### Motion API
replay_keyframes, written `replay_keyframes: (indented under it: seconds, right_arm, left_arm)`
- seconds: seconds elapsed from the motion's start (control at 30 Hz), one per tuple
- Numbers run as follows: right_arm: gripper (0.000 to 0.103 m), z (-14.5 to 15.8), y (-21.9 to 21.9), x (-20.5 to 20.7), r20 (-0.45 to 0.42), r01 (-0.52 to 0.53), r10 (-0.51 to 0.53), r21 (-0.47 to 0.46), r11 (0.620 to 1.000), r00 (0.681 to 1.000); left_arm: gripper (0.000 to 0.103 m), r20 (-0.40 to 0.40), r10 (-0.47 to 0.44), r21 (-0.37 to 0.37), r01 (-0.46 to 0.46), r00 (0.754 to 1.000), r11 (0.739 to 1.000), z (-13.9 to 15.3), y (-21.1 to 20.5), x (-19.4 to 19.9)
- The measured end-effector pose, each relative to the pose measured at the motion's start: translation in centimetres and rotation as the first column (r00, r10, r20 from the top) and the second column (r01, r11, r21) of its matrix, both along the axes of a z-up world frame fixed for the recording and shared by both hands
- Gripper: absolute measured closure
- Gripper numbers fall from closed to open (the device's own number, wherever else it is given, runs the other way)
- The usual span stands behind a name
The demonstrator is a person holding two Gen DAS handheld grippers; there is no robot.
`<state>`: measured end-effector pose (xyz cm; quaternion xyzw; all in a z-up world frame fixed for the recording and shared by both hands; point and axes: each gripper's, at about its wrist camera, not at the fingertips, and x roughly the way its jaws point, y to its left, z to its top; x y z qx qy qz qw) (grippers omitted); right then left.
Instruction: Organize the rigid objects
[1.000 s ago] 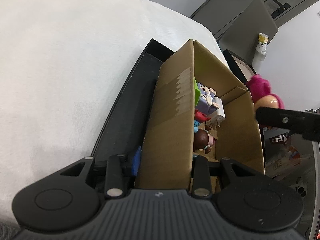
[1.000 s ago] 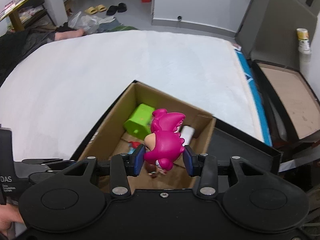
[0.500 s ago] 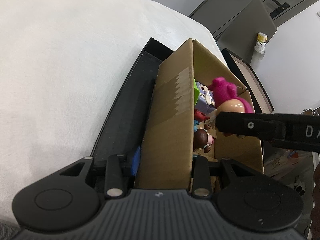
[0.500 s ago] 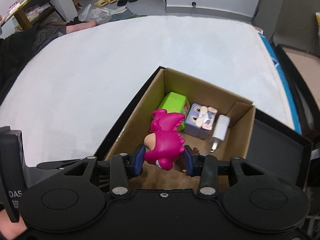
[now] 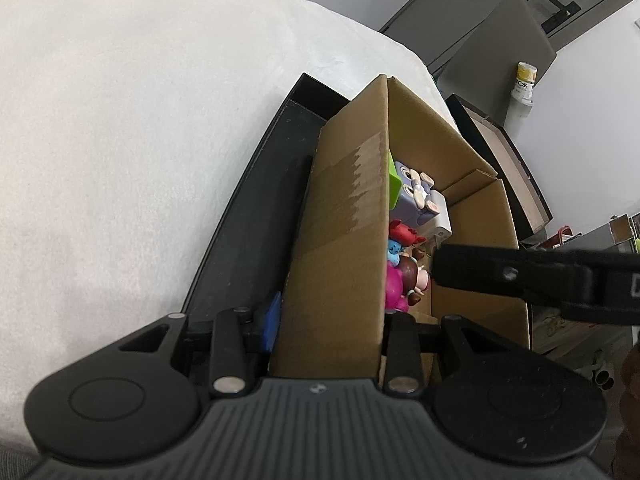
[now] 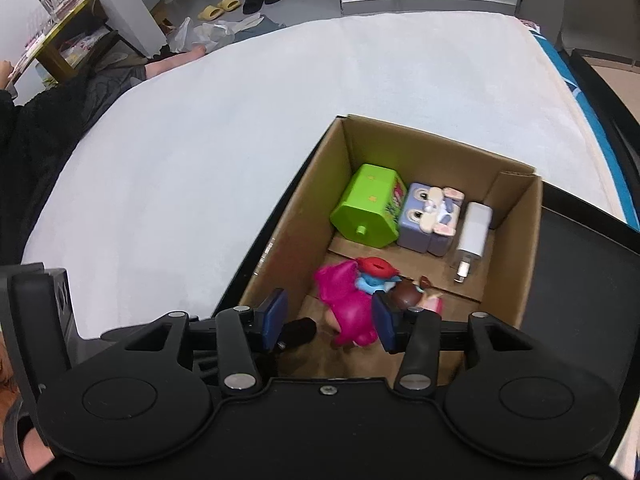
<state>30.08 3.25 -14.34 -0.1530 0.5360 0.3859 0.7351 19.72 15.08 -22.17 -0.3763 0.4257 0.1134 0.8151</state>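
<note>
A brown cardboard box (image 6: 516, 236) stands on a black tray (image 6: 580, 272) on a white bed. Inside lie a green toy house (image 6: 366, 210), a purple rabbit cube (image 6: 428, 216), a white charger (image 6: 474, 228), a red-and-blue figure (image 6: 376, 274), a brown-haired doll (image 6: 416, 296) and the pink figure (image 6: 348, 304). My right gripper (image 6: 328, 320) is open above the box; the pink figure lies loose between its pads. My left gripper (image 5: 332, 320) is shut on the box's near wall (image 5: 340, 240). The pink figure (image 5: 394, 286) peeks out behind that wall.
The white bed (image 6: 240, 140) spreads left and behind the box. A second black-edged box (image 5: 504, 168) and a white bottle (image 5: 524, 84) stand beyond. The right gripper's finger (image 5: 520, 276) crosses the left wrist view. Slippers and a bag lie on the far floor (image 6: 224, 12).
My right gripper moved down into the box and opened, letting go of the pink figure, which now lies on the box floor. My left gripper kept its hold on the box wall.
</note>
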Motion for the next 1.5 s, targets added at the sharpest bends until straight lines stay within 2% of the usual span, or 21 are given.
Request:
replay_keyframes:
  seconds: [0.23, 0.33, 0.5, 0.63, 0.83, 0.93, 1.0, 1.13, 1.2, 1.3, 1.43, 1.5]
  right_arm:
    - [0.056, 0.9, -2.3, 0.3, 0.0, 0.03, -0.03, -0.002, 1.0, 1.0]
    - [0.055, 1.6, -3.5, 0.4, 0.004, 0.047, -0.047, 0.005, 0.999, 0.999]
    - [0.051, 2.6, -6.3, 0.8, 0.015, 0.099, -0.1, 0.035, 0.994, 0.995]
    - [0.049, 3.5, -8.7, 1.0, 0.018, 0.143, -0.144, 0.063, 0.988, 0.989]
    - [0.041, 4.6, -11.8, 0.8, 0.025, 0.192, -0.195, 0.098, 0.977, 0.98]
    - [0.036, 5.3, -13.2, 0.4, 0.025, 0.209, -0.214, 0.127, 0.969, 0.976]
    - [0.029, 5.8, -14.1, 0.1, 0.031, 0.223, -0.23, 0.147, 0.964, 0.973]
    - [0.025, 6.6, -15.9, -0.3, 0.031, 0.26, -0.269, 0.178, 0.949, 0.963]
    - [0.02, 6.9, -16.8, -0.4, 0.033, 0.283, -0.294, 0.186, 0.941, 0.955]
    - [0.019, 7.3, -18.0, -0.8, 0.04, 0.324, -0.338, 0.199, 0.925, 0.94]
    - [0.018, 7.9, -19.3, -1.4, 0.064, 0.381, -0.403, 0.218, 0.898, 0.913]
    - [0.014, 8.1, -19.9, -1.8, 0.076, 0.398, -0.423, 0.225, 0.889, 0.903]
  left_arm:
    - [0.069, -0.025, 0.002, -0.037, -0.003, 1.0, 0.999, -0.1, 0.6, 0.3]
    - [0.069, -0.04, -0.002, 0.0, 0.002, 0.999, 1.0, 0.5, 0.8, 0.6]
    - [0.068, -0.08, 0.027, -0.008, -0.028, 0.996, 1.0, 1.3, 1.4, 0.5]
    - [0.068, -0.059, 0.005, 0.027, -0.003, 0.998, 1.0, 3.6, 0.8, 0.3]
    - [0.064, -0.028, -0.021, 0.096, 0.023, 0.999, 0.995, 7.4, -0.4, 0.2]
    - [0.064, -0.035, -0.03, 0.129, 0.034, 0.999, 0.991, 8.7, -1.3, 0.1]
    - [0.064, -0.032, -0.043, 0.142, 0.047, 0.999, 0.989, 9.7, -2.1, 0.0]
    - [0.063, -0.032, -0.075, 0.167, 0.079, 0.997, 0.983, 11.2, -3.7, -0.2]
    - [0.051, -0.024, -0.091, 0.169, 0.093, 0.996, 0.981, 12.0, -4.3, -0.4]
    - [0.035, -0.001, -0.114, 0.177, 0.112, 0.994, 0.978, 13.3, -5.4, -1.0]
    - [0.025, 0.009, -0.123, 0.185, 0.119, 0.992, 0.976, 14.6, -6.3, -1.6]
    - [0.021, 0.016, -0.129, 0.181, 0.124, 0.991, 0.976, 15.2, -6.7, -1.9]
